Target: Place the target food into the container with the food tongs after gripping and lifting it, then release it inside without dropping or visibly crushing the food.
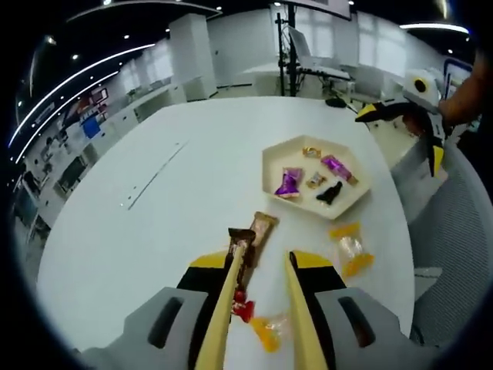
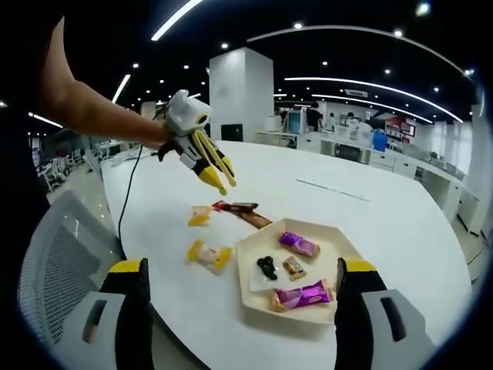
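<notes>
Tongs (image 1: 262, 308) over red candy (image 1: 242, 307)

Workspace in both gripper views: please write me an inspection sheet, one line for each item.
Surface: white table, smooth.
Job's things: hexagonal tray holds several wrapped sweets; food tongs, tips open near a brown bar.
Clutter: loose sweets beside the tray, among them a yellow one.
Grippers: left gripper clamps the tongs; right gripper open, empty.
Cables: black cable hangs below the left gripper.
Surroundings: mesh chair; office desks behind.
</notes>
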